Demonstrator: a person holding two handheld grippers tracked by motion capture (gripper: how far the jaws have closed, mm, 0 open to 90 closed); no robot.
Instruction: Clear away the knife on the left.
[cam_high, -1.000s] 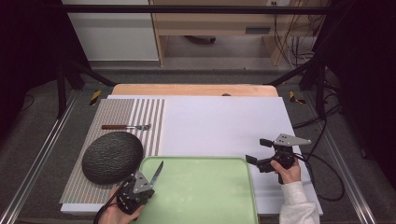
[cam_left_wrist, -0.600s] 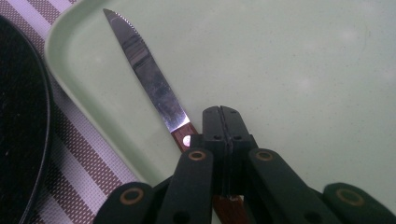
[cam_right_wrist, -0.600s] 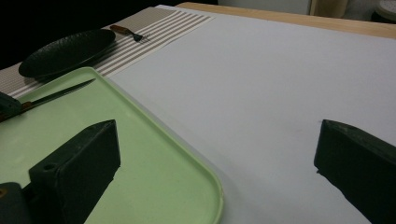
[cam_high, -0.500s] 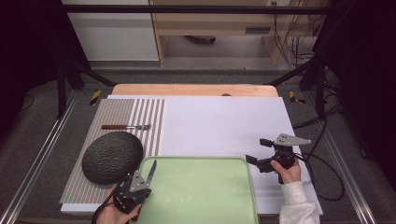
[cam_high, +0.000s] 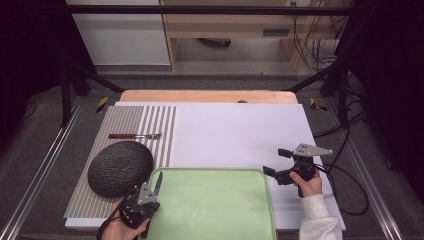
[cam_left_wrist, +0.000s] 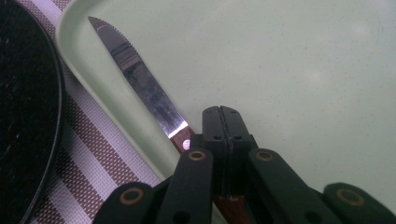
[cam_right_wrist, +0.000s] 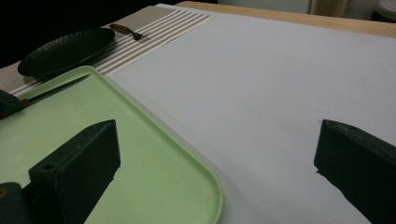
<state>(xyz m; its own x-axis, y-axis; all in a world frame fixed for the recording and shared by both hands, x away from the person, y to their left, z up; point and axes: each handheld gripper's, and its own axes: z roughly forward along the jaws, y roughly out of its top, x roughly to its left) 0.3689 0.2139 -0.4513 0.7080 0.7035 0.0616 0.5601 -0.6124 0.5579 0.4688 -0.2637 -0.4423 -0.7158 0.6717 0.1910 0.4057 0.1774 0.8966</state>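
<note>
Left hand-held gripper (cam_high: 141, 200) clamps the knife (cam_left_wrist: 140, 84) by its handle over the green tray (cam_high: 215, 210), right hand-held gripper (cam_high: 280, 162) open; blade could pivot loose.

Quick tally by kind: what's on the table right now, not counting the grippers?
Knives: 1, knife, handle held in the left gripper, blade over the tray's left rim
Forks: 1, fork on the striped mat
Plates: 1, dark plate
Trays: 1, green tray
Mats: 1, striped mat
Total: 5
</note>
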